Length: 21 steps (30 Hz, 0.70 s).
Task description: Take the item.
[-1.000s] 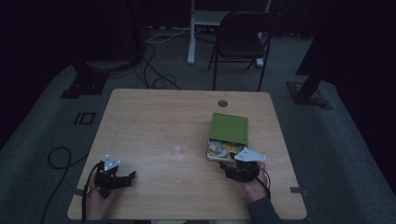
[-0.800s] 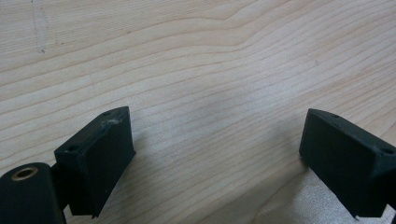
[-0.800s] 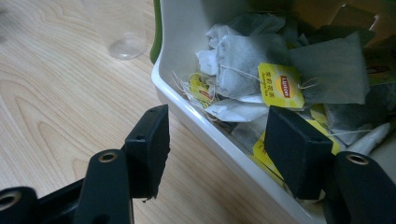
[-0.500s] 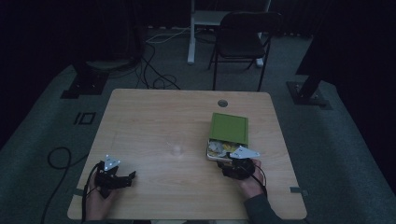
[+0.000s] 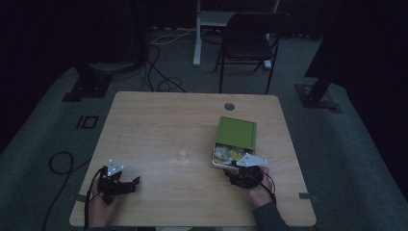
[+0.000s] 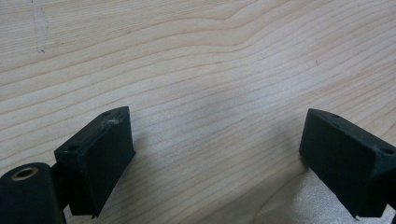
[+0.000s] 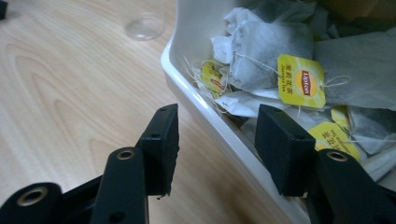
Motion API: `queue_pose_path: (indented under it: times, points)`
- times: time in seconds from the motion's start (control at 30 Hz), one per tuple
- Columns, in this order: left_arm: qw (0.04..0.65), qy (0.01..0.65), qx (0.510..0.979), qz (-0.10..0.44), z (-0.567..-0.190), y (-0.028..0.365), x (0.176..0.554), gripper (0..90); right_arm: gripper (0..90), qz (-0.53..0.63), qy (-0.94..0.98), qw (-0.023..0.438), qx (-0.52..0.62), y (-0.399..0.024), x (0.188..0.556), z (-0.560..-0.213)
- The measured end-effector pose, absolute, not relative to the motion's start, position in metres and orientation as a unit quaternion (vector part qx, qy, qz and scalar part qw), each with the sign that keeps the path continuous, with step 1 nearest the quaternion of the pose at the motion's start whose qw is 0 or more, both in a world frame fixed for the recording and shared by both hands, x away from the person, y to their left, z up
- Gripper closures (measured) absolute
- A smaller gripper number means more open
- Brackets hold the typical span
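The right gripper point(image 7: 215, 144) stands with its jaws parted and holding nothing, straddling the near white rim of the tin point(image 7: 187, 70): one jaw is outside over the wood, the other above the tea bags point(image 7: 266, 42) with their yellow tags. The left gripper point(image 6: 217, 154) is spread wide and empty, low over bare counter point(image 6: 187, 56) at the near left corner, well apart from the tin. The tin's green lid point(image 5: 235, 132) lies open behind it, and a small clear glass point(image 5: 182, 147) stands just left of the tin.

Two black grippers point(image 5: 119, 185) point(image 5: 245, 176) with blocky screw-holed fingers point(image 7: 161, 144), grey three-cornered top plates, trailing black cables, dark sleeve.
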<state>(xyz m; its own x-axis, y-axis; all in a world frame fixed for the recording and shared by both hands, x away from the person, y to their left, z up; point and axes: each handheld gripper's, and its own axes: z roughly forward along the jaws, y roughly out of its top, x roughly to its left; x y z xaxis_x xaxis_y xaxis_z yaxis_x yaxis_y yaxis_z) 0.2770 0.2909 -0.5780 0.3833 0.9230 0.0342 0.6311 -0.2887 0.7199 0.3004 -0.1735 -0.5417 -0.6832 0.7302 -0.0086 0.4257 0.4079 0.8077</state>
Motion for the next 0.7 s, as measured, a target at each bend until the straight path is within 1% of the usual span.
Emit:
queue_pose_path:
  times: [0.17,0.47,0.6,0.67,0.7]
  points:
    - [0.317,0.505,0.769,0.230,-0.578,0.291,0.277,10.6,50.0,0.423,0.817,0.177,0.350,-0.173,0.292,-0.543]
    - [0.317,0.505,0.769,0.230,-0.578,0.291,0.277,10.6,53.4,0.425,0.821,0.169,0.341,-0.173,0.282,-0.542]
    - [0.316,0.505,0.769,0.230,-0.578,0.291,0.277,10.6,56.7,0.425,0.824,0.165,0.338,-0.173,0.279,-0.541]
    - [0.317,0.505,0.769,0.230,-0.578,0.291,0.277,10.6,61.4,0.436,0.823,0.146,0.334,-0.175,0.278,-0.540]
    - [0.317,0.505,0.769,0.230,-0.578,0.291,0.277,10.6,61.5,0.440,0.821,0.145,0.332,-0.175,0.277,-0.539]
